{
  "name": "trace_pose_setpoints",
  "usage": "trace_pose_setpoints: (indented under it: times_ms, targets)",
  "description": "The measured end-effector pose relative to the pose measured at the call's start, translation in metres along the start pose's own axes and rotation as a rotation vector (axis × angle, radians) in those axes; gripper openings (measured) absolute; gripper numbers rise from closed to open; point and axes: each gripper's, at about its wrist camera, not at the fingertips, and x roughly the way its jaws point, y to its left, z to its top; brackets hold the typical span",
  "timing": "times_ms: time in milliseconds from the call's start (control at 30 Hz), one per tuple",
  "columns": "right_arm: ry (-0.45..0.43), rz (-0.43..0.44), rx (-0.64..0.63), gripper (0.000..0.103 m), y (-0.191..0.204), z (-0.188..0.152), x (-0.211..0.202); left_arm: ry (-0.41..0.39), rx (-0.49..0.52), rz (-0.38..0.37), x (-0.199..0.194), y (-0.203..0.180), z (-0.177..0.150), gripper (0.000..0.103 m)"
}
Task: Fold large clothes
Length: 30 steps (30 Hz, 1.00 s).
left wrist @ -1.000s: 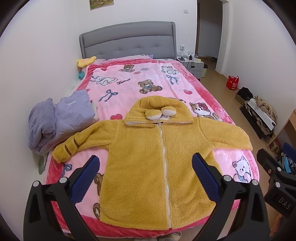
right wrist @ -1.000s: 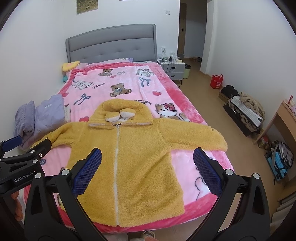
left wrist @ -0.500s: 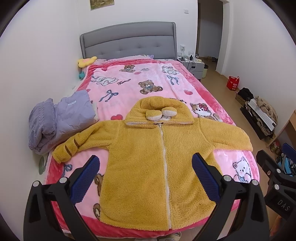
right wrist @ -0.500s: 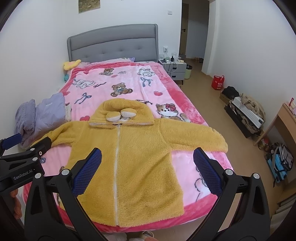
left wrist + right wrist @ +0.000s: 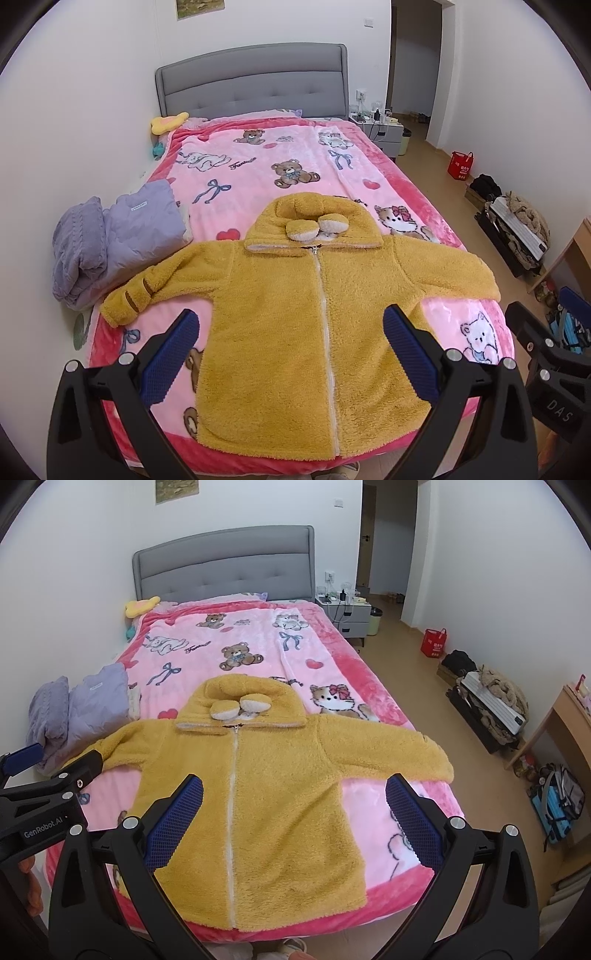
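Two handheld grippers are raised side by side, both pointing forward and slightly down. The left gripper (image 5: 291, 354) has its two black arms spread wide, the blue textured pads (image 5: 170, 356) facing each other with nothing between them. The right gripper (image 5: 293, 821) is spread just as wide and also holds nothing, its blue pads (image 5: 413, 821) well apart; each gripper shows at the edge of the other's view.

Ahead of my tongs a bed with pink cartoon blanket (image 5: 295, 162) and grey headboard (image 5: 255, 85) against white walls, nightstand (image 5: 345, 609) far right of it, open doorway (image 5: 413, 55) beyond, tan floor (image 5: 406, 664) to my right with red bag (image 5: 434, 643), wooden desk (image 5: 565, 720).
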Motion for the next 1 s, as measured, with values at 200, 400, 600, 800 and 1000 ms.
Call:
trace_pose_setpoints:
  times_ms: [200,400,600,800,1000]
  targets:
    - [-0.004,-0.019,0.010,0.095,0.006,0.000,0.000,-0.001,0.002,0.007,0.003,0.002,0.002,0.098]
    - [0.002,-0.037,0.042,0.095,0.016,0.004,0.002,-0.009,-0.001,-0.015,0.010,0.019,0.015,0.098]
    - [0.038,-0.043,0.098,0.095,0.027,0.009,0.012,-0.090,-0.006,-0.050,0.020,0.035,0.031,0.098]
    - [0.037,-0.059,0.179,0.095,0.035,0.001,0.017,-0.059,0.111,-0.101,0.047,0.021,0.053,0.098]
    - [-0.036,-0.046,0.316,0.095,0.009,-0.016,0.024,-0.051,0.176,-0.277,0.074,-0.003,0.069,0.098]
